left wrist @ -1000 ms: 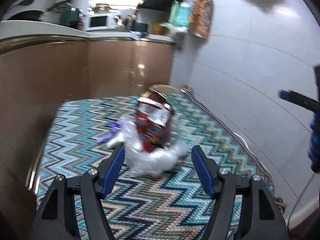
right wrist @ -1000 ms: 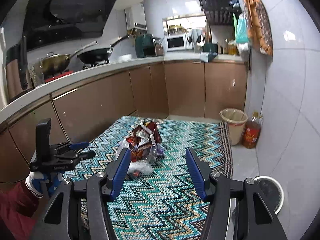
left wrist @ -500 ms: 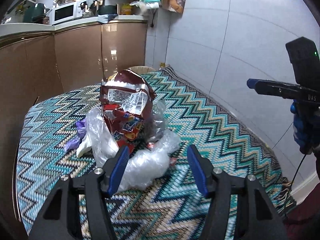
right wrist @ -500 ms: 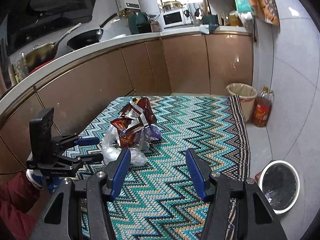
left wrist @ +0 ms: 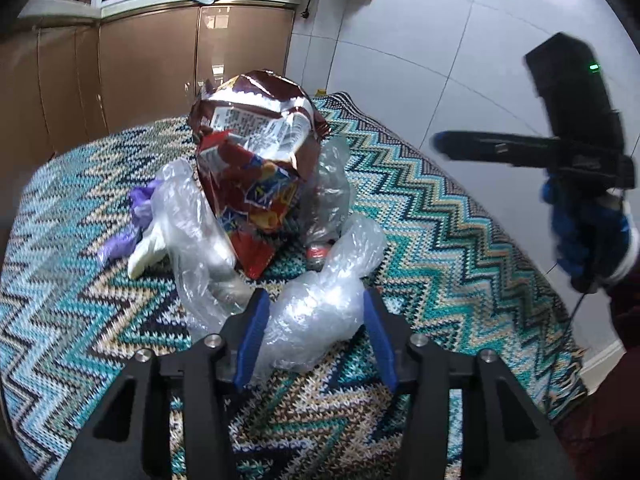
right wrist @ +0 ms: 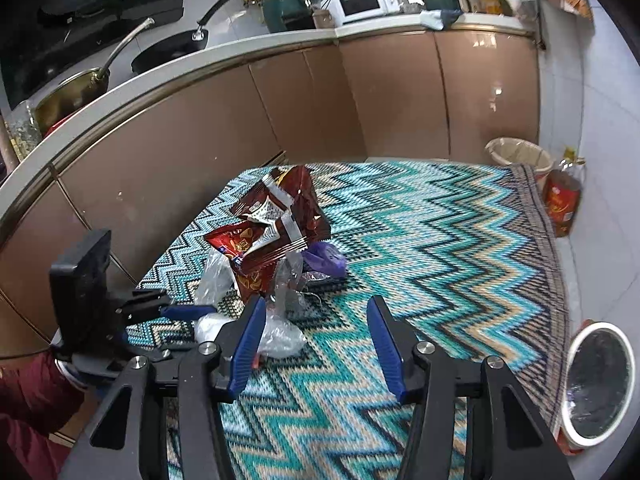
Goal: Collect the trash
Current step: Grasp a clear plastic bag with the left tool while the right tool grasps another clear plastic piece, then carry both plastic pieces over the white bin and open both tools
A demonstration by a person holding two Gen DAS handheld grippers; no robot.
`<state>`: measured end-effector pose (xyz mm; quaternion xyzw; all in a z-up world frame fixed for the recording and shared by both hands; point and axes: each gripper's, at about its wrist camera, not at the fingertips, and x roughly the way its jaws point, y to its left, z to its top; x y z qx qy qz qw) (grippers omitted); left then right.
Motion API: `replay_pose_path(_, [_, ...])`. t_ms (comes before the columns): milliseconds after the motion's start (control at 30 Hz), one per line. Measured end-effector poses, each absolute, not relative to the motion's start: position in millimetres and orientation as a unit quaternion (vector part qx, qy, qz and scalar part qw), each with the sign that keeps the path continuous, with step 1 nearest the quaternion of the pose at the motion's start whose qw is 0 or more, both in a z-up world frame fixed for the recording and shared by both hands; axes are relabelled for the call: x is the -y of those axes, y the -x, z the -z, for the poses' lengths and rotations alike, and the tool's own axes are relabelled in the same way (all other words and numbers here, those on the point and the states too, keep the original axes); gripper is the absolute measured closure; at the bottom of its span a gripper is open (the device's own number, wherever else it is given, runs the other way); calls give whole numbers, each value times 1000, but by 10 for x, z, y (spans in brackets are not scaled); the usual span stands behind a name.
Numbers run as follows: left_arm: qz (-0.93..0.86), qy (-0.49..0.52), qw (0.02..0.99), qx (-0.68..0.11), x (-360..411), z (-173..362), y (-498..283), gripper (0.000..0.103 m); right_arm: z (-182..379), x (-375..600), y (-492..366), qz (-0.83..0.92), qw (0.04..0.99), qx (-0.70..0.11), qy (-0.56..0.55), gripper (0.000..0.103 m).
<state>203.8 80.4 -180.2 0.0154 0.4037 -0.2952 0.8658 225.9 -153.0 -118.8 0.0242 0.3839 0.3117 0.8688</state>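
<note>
A heap of trash lies on the zigzag rug: a crumpled red-brown chip bag, clear plastic bags and a purple scrap. My left gripper straddles the nearest clear plastic bag. Its jaws are closing and the bag fills the gap between them without looking squeezed. The left gripper also shows at the left of the right wrist view. My right gripper hovers low to the right of the heap, closing slightly, with only rug between its fingers and clear plastic beside the left one. It enters the left wrist view from the right.
Brown cabinets curve round the rug's left and far sides. A lined waste bin and an oil bottle stand in the far right corner. A white-rimmed round container sits on the tiles at the right. A red sleeve is at lower left.
Both grippers have come down and closer to the trash heap. The left jaws have narrowed around the nearest clear plastic bag. The right jaws look nearly the same.
</note>
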Motion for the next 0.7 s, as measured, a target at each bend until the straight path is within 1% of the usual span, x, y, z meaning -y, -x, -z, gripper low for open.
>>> replay_pose_path(167, [306, -7, 864, -400, -845, 1777, -1951, 66, 1347, 1311, -2480, -333, 853, -401, -28, 59])
replay_pose_path(367, [311, -1, 866, -392, -914, 1680, -1819, 68, 1567, 1095, -2683, -340, 838, -425, -30, 66])
replay_pose_path(433, [309, 1, 867, -391, -972, 1639, -1776, 68, 1636, 1073, -2729, -336, 836, -433, -34, 71])
replay_pose_path(500, [308, 6, 868, -389, -990, 1614, -1731, 68, 1687, 1063, -2750, -331, 834, -440, -33, 78])
replay_pose_path(533, [307, 9, 870, -387, -1014, 1591, -1703, 68, 1712, 1074, -2756, -328, 833, -443, -32, 79])
replay_pose_path(567, [306, 10, 871, -385, -1034, 1572, -1691, 68, 1749, 1085, -2758, -326, 832, -448, -34, 85])
replay_pose_path(600, [304, 12, 873, -382, -1057, 1545, -1664, 68, 1766, 1093, -2750, -325, 831, -450, -34, 94])
replay_pose_path(700, [299, 23, 877, -375, -1121, 1473, -1619, 68, 1767, 1155, -2691, -313, 838, -447, -30, 99])
